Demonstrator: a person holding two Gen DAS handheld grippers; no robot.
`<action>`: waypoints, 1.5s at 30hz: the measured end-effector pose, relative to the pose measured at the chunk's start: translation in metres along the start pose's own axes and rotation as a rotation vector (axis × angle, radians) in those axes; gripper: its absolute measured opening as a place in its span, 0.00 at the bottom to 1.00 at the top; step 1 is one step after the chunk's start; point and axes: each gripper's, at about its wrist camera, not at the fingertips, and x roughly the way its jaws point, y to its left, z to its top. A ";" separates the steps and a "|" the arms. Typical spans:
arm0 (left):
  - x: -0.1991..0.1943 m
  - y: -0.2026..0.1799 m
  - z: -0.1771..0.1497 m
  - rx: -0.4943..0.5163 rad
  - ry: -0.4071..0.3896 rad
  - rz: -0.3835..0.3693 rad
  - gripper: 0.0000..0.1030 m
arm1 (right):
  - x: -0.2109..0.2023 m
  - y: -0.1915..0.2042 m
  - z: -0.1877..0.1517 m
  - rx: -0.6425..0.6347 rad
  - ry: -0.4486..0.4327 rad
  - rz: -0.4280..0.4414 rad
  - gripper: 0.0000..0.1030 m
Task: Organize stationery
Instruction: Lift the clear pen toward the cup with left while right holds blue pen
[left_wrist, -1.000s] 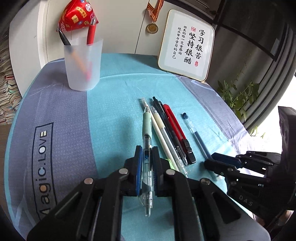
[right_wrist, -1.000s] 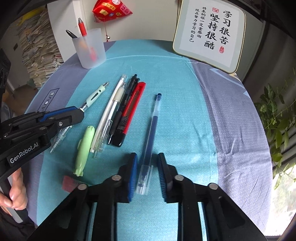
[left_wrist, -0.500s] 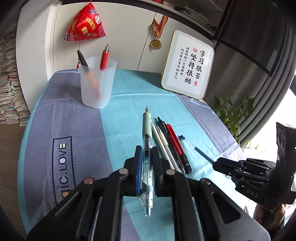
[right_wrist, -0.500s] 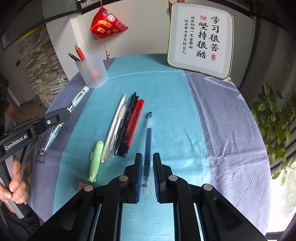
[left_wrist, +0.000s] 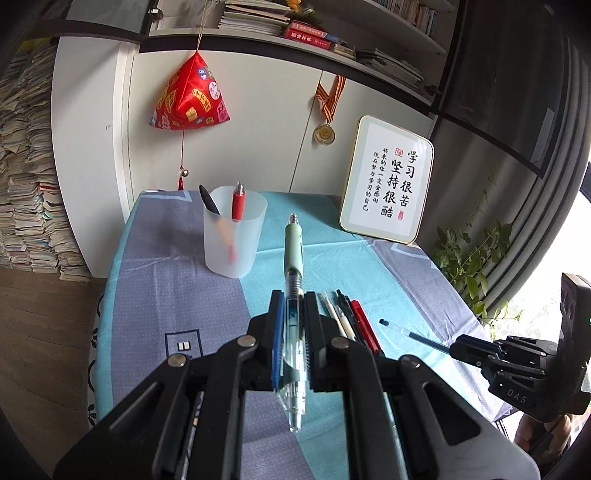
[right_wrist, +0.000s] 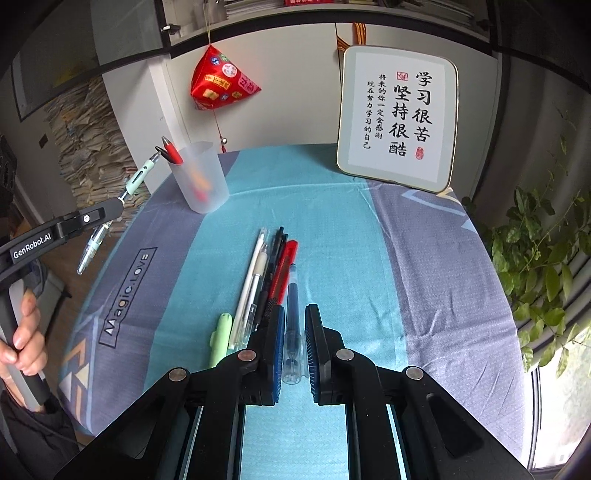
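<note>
Left gripper (left_wrist: 293, 325) clamped on green-and-clear pen (left_wrist: 294, 295), carried in the air and raised well above its height of a second ago, when the pen lay down at cloth level. Pen pointed forward toward frosted cup (left_wrist: 235, 230), green end leading, clear end jutting back between the fingers. Seen from the right wrist, same pen (right_wrist: 122, 201) up off the table beside the cup (right_wrist: 199, 177), tip near the rim but outside it.

Right gripper (right_wrist: 294, 332) clamped on blue gel pen (right_wrist: 293, 314), fingers wide apart around it a second ago and closed since. Pen lifted off the cloth, now overlapping the red knife in view, no longer apart from the row.

Left lying on blue-and-grey tablecloth (right_wrist: 369, 258): white pens (right_wrist: 255, 277), black pen (right_wrist: 271, 273) and red utility knife (right_wrist: 284, 266) side by side, touching or nearly so; pale green item (right_wrist: 221, 338) just left of them, near the table's front edge.

Inside the cup: red pen (left_wrist: 237, 201) and black pen (left_wrist: 208, 199), both leaning, tips above the rim.

Behind, against the wall: framed calligraphy board (left_wrist: 388, 181) at the table's far right, red pyramid ornament (left_wrist: 190, 98) hanging above the cup, medal (left_wrist: 325, 133) on a striped ribbon. Potted greenery (right_wrist: 535, 258) off the table's right side.
</note>
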 end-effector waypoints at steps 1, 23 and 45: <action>0.000 0.001 0.004 0.002 -0.006 0.005 0.08 | -0.002 0.000 0.001 0.000 -0.001 0.003 0.12; 0.020 0.024 0.104 -0.035 -0.080 -0.009 0.08 | -0.018 0.001 0.004 0.014 -0.024 0.016 0.12; 0.141 0.065 0.096 -0.100 -0.091 0.049 0.08 | -0.005 -0.011 0.012 0.049 -0.007 0.002 0.12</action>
